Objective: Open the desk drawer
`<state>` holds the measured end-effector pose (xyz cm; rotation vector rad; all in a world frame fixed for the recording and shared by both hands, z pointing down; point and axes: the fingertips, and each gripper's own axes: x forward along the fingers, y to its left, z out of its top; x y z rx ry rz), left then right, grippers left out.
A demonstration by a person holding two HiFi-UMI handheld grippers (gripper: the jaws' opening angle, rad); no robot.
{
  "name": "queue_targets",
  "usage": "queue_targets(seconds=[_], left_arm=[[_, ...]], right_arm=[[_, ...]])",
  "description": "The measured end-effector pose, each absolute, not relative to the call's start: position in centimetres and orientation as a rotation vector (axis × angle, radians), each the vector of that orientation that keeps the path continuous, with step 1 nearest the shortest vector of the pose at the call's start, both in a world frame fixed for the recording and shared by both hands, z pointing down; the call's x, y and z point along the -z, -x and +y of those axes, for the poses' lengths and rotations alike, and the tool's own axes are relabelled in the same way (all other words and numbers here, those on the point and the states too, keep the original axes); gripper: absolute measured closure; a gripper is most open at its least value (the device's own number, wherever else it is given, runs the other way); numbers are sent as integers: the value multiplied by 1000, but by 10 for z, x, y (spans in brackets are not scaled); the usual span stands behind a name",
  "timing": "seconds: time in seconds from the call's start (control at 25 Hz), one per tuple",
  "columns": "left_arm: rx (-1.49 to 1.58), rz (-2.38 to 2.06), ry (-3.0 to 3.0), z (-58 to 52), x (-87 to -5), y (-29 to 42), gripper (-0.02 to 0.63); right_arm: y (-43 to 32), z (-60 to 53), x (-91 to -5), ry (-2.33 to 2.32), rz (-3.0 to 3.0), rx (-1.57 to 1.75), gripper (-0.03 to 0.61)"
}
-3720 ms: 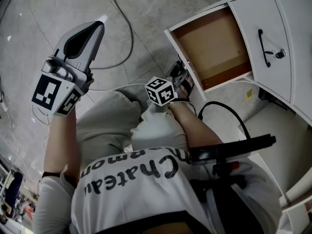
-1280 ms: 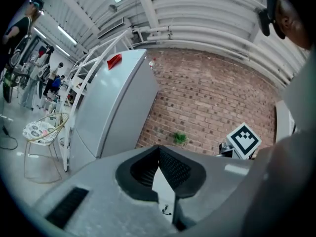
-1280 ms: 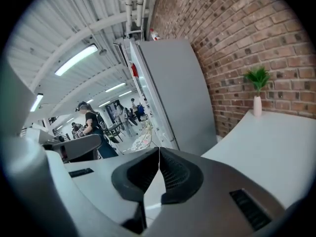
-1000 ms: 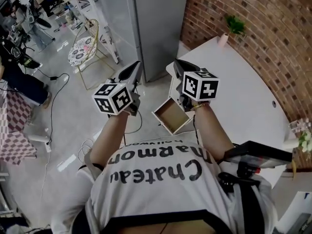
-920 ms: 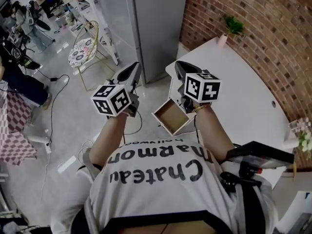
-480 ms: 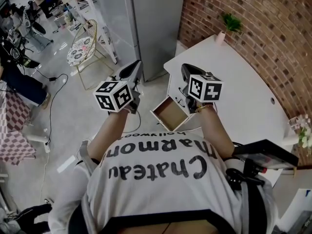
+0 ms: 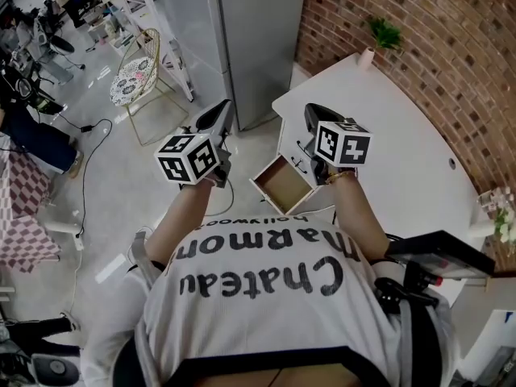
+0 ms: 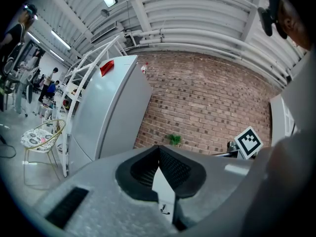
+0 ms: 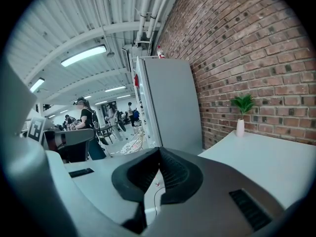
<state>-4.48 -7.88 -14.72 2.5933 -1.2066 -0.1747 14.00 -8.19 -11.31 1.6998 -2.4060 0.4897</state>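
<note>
The desk drawer [image 7: 284, 185] stands pulled out from the white curved desk [image 7: 395, 127]; its brown wooden inside shows nothing in it. Both grippers are held up in the air above it, apart from it. My left gripper [image 7: 221, 110] is left of the drawer with its marker cube [image 7: 187, 158] toward me. My right gripper [image 7: 311, 111] hovers over the desk's drawer side, its cube [image 7: 343, 142] facing up. In the left gripper view the left gripper [image 8: 159, 147] has its jaws closed together on nothing. The right gripper [image 9: 159, 150] shows the same.
A tall grey cabinet [image 7: 242, 31] stands beyond the desk against a brick wall [image 7: 427, 47]. A small potted plant [image 7: 385, 35] sits on the desk's far end. A wire chair [image 7: 137, 75] and floor cables [image 7: 85, 168] lie to the left, with people working at the far left.
Earlier the view was close over the open drawer with the right gripper at its front. Now both grippers are raised high above it. Over the last second they only drifted slightly.
</note>
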Motion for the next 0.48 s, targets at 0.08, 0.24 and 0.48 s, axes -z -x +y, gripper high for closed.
queue_targets(seconds=[0.08,0.24,0.48], left_arm=[[178,-1210,-2584,-80,146,47,598],[183,-1214,-2573,-81,143,50,598],[179,-1215,-2568,-80,139,50,598]], right_arm=[[-141,-82,111,-1702,-2400,-496,565],[-140,-84,105,-1697,-2388,-514,565],[-138,-85,98,-1681,-2381,-516,565]])
